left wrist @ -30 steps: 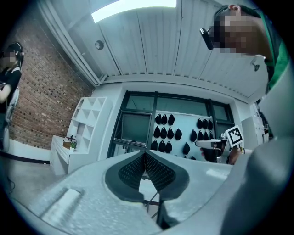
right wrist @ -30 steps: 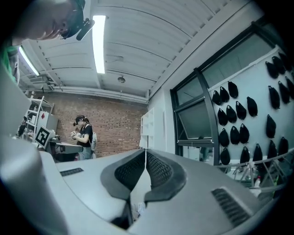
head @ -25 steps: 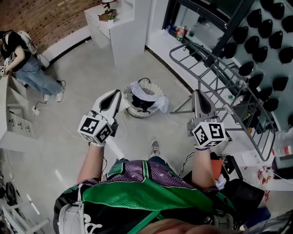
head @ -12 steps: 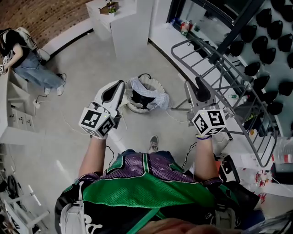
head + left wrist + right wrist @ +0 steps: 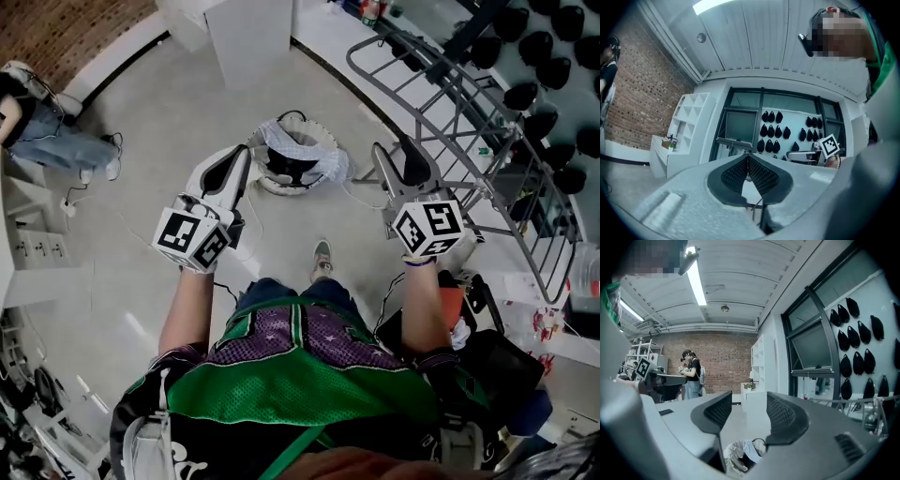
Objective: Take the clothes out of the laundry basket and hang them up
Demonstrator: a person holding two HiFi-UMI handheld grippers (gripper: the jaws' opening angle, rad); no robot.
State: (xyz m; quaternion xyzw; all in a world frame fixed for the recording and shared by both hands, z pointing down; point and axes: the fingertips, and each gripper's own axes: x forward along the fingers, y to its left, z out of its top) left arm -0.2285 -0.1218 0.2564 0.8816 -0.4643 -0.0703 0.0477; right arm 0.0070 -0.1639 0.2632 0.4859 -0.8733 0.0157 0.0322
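Observation:
The round white laundry basket (image 5: 295,159) stands on the floor ahead of me, with pale and dark clothes in it. It also shows low in the right gripper view as the basket (image 5: 745,453). My left gripper (image 5: 238,159) hangs just left of the basket, shut and empty; its jaws (image 5: 748,161) meet with nothing in them. My right gripper (image 5: 398,155) is held right of the basket. Its jaws (image 5: 749,413) have just been opening and stand wide apart with nothing between them. The grey metal drying rack (image 5: 469,112) is at the right.
A person in jeans (image 5: 47,131) sits at the far left by a white counter. A white cabinet (image 5: 248,33) stands behind the basket. A dark bag (image 5: 487,366) lies by my right side. Thin cables run over the floor (image 5: 141,234).
The right gripper's jaws went from shut to wide open. Both grippers dropped lower and shifted a little, and the basket now sits higher in the head view.

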